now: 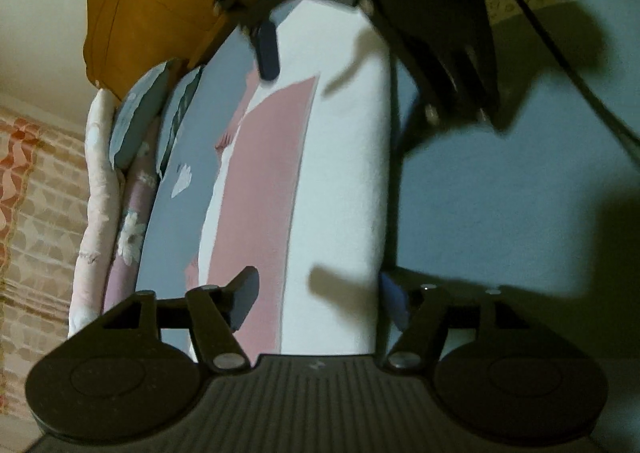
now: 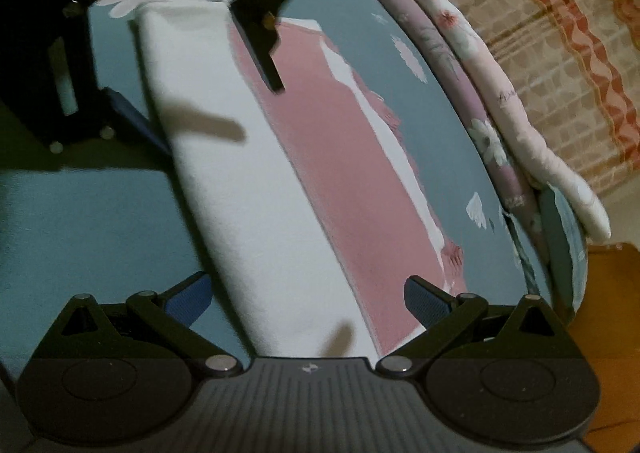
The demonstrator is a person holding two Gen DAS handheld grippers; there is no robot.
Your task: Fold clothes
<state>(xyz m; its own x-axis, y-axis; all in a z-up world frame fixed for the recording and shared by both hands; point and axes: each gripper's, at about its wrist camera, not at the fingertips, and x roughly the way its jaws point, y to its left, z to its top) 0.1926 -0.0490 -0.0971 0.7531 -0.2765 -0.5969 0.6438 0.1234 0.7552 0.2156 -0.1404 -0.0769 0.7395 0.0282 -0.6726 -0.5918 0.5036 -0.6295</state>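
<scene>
A white and pink garment (image 1: 320, 157) lies folded into a long strip on a blue bedsheet (image 1: 500, 193). It also shows in the right wrist view (image 2: 288, 173). My left gripper (image 1: 320, 293) is open, its fingers straddling one end of the strip. My right gripper (image 2: 308, 297) is open, its fingers straddling the other end. Each gripper faces the other: the right one shows in the left wrist view (image 1: 352, 41), and the left one shows in the right wrist view (image 2: 200, 93).
Rolled floral bedding (image 2: 520, 125) lies along the bed's edge (image 1: 100, 193). An orange pillow (image 1: 152, 13) sits at one corner. A patterned curtain (image 2: 560, 33) hangs beyond. A black cable (image 1: 560, 45) crosses the sheet.
</scene>
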